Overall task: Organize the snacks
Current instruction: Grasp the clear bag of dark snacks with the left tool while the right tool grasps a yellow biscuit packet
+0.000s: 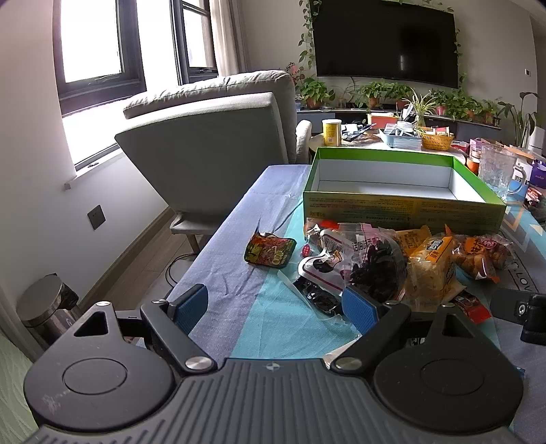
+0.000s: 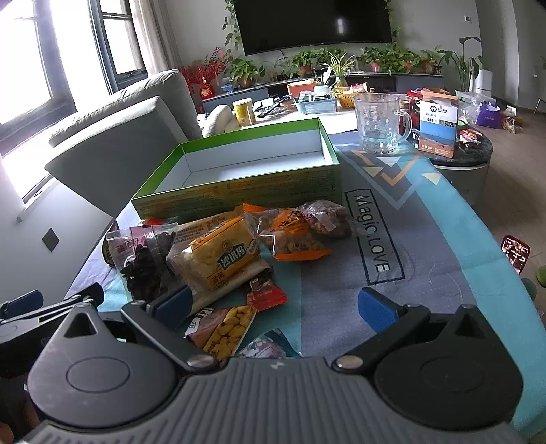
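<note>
Right wrist view: my grippers (image 2: 274, 307) (image 1: 274, 305) gape, nothing held; next I grab the yellow plastic snack pack (image 2: 221, 259) for the empty green cardboard box (image 2: 239, 191).

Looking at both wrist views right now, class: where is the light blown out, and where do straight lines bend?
Left wrist view: the window is overexposed white, and the green box rim bows slightly. Right wrist view: the window washes out the left edge, the television shows a small glare spot, and the wall at right curves with fisheye distortion.
</note>
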`<state>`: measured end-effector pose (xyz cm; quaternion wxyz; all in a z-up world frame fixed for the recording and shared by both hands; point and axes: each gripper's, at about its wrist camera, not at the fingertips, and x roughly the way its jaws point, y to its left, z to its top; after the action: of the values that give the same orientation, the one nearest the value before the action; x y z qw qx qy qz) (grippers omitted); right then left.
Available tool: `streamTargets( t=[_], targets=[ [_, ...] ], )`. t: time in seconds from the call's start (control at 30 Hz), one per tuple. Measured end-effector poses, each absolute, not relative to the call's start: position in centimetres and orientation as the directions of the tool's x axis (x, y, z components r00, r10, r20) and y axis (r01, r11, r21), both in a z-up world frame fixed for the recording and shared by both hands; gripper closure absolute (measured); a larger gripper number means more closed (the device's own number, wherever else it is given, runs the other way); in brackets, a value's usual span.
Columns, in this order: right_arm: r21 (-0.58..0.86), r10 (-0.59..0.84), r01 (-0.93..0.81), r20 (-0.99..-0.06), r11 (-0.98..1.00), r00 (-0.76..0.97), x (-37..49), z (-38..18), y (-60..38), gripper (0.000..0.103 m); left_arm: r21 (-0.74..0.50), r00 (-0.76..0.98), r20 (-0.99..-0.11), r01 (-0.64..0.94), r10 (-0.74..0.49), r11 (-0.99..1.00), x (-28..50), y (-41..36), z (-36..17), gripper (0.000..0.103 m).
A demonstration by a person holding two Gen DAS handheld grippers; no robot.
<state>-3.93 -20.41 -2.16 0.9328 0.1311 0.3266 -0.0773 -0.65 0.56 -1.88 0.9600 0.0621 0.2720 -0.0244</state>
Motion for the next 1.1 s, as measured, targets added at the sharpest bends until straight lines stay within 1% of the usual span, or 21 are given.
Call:
streamTargets(
  t=[0.37,0.5,0.57,0.67,0.73,0.93,1.1],
  targets=[
    [0.185,-0.053,0.214,-0.623,0.959,0.78,-4.2,-2.0,-19.9,0.0,0.096,0.857,-0.516,0.075,-0.015,0.993,-1.0,0.8,-1.6,0.018],
    [0.158,-0.072,0.209,-0.607,0.965,0.791,-4.3,-1.6,-19.5,0.0,0.081,0.867,-0.496,0.102,-0.049,0.992,-0.8,0.6,-1.1,0.018],
    [0.157,-0.045,0.169,-0.59,0.973,0.807,-4.1,-1.2,-19.4,0.0,0.074,0.877,-0.476,0.121,-0.072,0.99,-0.4,0.2,-0.7,0.018],
    [0.234,0.04,0.121,-0.585,0.965,0.81,-3.4,-0.8,-20.1,0.001,0.075,0.874,-0.476,0.154,-0.1,0.985,0.6,-0.6,-0.7,0.018],
    [0.301,0.083,0.122,-0.589,0.946,0.804,-2.7,-0.7,-20.9,0.001,0.073,0.866,-0.485,0.181,-0.124,0.981,1.1,-1.0,-0.9,0.018],
    [0.383,0.113,0.159,-0.597,0.91,0.794,-1.0,-1.0,-22.8,0.001,-0.006,0.8,-0.553,0.274,-0.232,0.962,2.7,-1.4,-2.8,0.018],
    [0.438,0.14,0.168,-0.587,0.883,0.797,0.2,-1.5,-23.4,0.001,-0.019,0.781,-0.574,0.287,-0.245,0.958,3.6,-2.2,-3.6,0.018]
  ],
)
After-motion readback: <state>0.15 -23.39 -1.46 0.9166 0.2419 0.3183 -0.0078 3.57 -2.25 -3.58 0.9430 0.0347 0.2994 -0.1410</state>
